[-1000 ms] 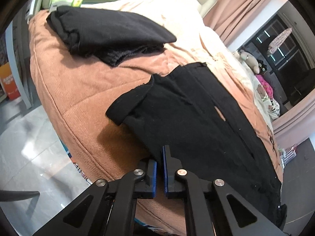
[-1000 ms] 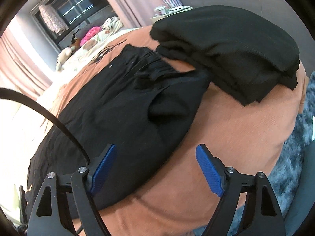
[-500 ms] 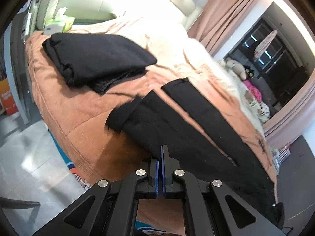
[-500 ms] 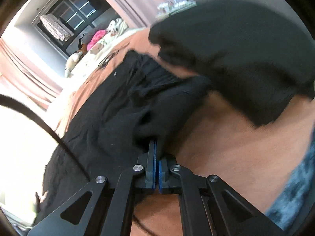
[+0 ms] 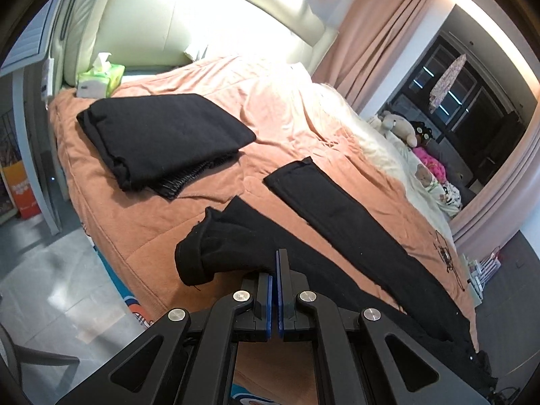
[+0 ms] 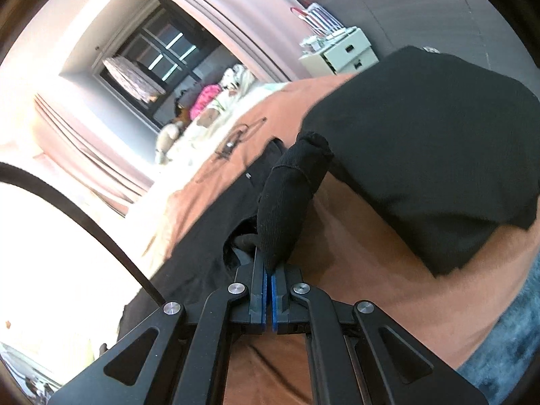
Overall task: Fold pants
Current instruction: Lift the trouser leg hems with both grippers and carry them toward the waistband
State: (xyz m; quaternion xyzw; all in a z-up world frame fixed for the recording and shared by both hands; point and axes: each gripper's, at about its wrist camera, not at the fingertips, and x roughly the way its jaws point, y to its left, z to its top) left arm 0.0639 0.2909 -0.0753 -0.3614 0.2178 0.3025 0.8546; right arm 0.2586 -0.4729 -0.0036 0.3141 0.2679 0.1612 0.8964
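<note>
Black pants lie spread on an orange-brown bed cover. One leg lies flat toward the headboard. My left gripper is shut on the hem of the near leg and holds it lifted off the cover. In the right wrist view my right gripper is shut on a fold of the same pants near the waist, raised above the cover.
A stack of folded black garments lies near the headboard; another black stack is beside my right gripper. A tissue box stands at the bed head. Soft toys lie at the far side. The bed edge and floor are below.
My right gripper went from open to shut on the pants and lifted the fabric. My left gripper, still shut, has raised the near leg hem, and the two legs now lie apart.
</note>
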